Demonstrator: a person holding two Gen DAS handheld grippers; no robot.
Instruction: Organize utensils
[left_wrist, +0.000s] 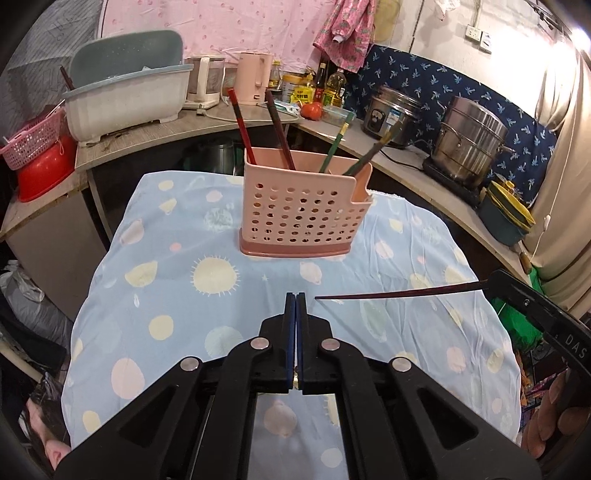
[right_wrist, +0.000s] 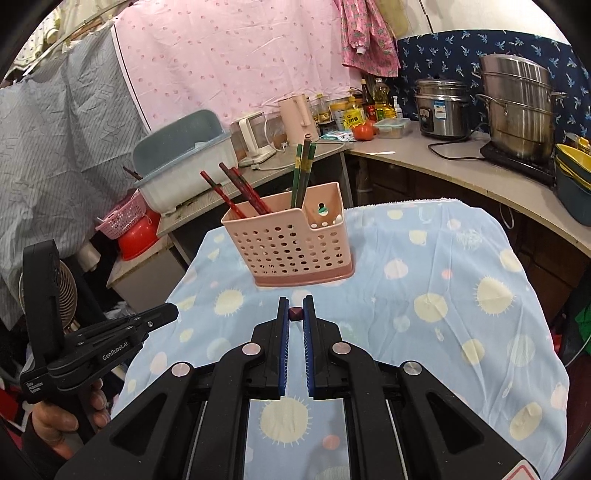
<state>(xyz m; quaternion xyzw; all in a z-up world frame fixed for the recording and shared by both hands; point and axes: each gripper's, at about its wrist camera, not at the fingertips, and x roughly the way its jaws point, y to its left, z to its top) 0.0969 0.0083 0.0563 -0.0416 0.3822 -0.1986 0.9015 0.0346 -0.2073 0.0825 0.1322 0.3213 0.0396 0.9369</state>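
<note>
chopsticks already sorted are seen standing in the pink holder (left_wrist: 301, 206): a red pair (left_wrist: 262, 129) in the left section and a green pair (left_wrist: 347, 151) toward the right, while the small notched compartment at the right end appears unfilled. one dark red chopstick (left_wrist: 399, 291) is pinched at its thick end by the right tool (right_wrist: 295, 314), with the shaft held crosswise above the blue patterned cloth (left_wrist: 184, 288) that covers the worktop, its tip just beside the left tool (left_wrist: 295, 295). the left tool is pressed fully together with nothing between its pads. no further loose utensils are visible on the cloth. the task is judged to be near completion: the held chopstick remains to be inserted, probably beside the red pair.
</note>
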